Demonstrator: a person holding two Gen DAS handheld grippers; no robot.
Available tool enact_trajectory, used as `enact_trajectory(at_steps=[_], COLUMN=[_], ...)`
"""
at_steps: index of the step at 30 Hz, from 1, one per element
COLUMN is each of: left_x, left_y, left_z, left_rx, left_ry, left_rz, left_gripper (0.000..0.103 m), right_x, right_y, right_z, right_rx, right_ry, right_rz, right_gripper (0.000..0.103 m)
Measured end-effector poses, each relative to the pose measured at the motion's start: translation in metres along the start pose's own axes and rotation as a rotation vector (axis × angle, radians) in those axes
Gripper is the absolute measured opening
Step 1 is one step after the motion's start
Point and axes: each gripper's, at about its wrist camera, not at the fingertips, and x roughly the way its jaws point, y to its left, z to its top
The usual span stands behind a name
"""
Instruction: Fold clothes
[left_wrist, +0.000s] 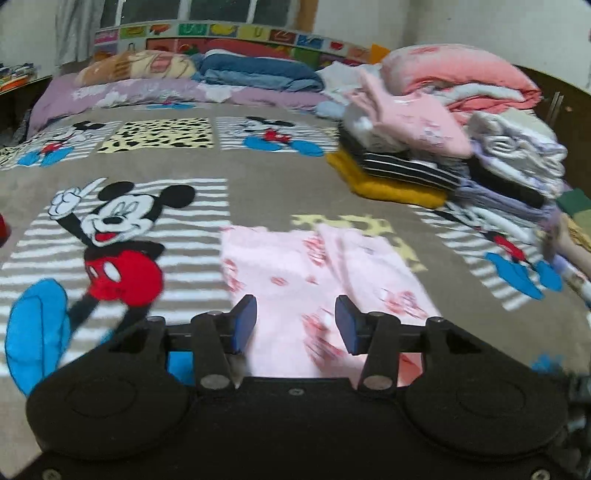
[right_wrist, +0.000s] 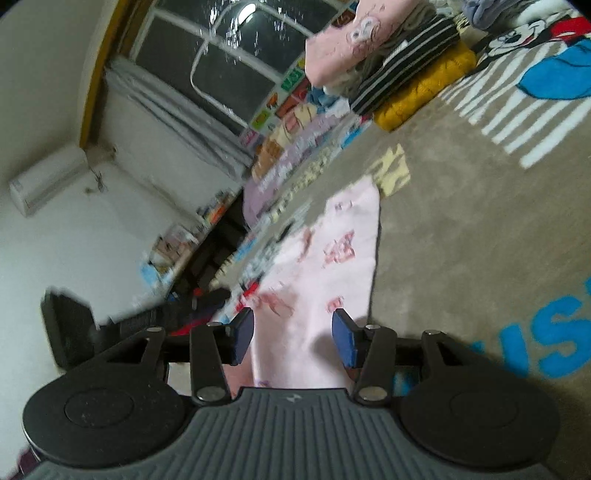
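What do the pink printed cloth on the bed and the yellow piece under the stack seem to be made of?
Pink printed cloth: thin, soft knit or flannel, probably cotton; it lies flat and matte. Yellow piece: thicker fuzzy fleece or chunky knit, judging by its nubby surface. Blur leaves both uncertain.

- Pale pink garment (left_wrist: 314, 273) with red prints, lying ahead of the hand-held gripper.
- Taupe bedspread (left_wrist: 273, 184) with white stripes and a black, red and blue cartoon mouse (left_wrist: 110, 236).
- Mustard-yellow folded item (left_wrist: 391, 184) under a black-and-white striped one (left_wrist: 410, 168), far right.
- Blue pads (left_wrist: 245, 325).
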Motion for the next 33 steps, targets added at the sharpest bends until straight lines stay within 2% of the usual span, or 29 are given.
enact_trajectory(at_steps=[4,12,17,29,30,31,33], left_x=[0.023,0.065,0.085,0.114,0.116,0.117,0.115], left_y=[0.010,0.024,0.024,0.031,0.032,0.032,0.031], left_z=[0.017,0.044,0.048,0.051,0.051,0.051,0.052], left_rx=[0.019,0.057,0.112,0.087,0.081,0.083,0.084], left_ry=[0.023,0.050,0.073,0.128,0.132,0.134,0.133], left_rz=[0.017,0.042,0.065,0.048,0.045,0.047,0.044], left_gripper=[0.045,0.045,0.038,0.035,0.031,0.020,0.010], right_x=[0.008,0.011,0.011,0.011,0.011,0.011,0.011], right_y=[-0.001,-0.007,-0.009,-0.014,-0.014,-0.014,-0.014], right_z=[-0.001,0.000,0.001,0.002,0.001,0.001,0.001], right_rx=[-0.016,0.010,0.018,0.036,0.036,0.036,0.034], right_ry=[0.032,0.039,0.040,0.034,0.033,0.033,0.034], right_rz=[-0.021,0.003,0.013,0.037,0.039,0.039,0.040], right_gripper=[0.049,0.049,0.049,0.049,0.049,0.049,0.049])
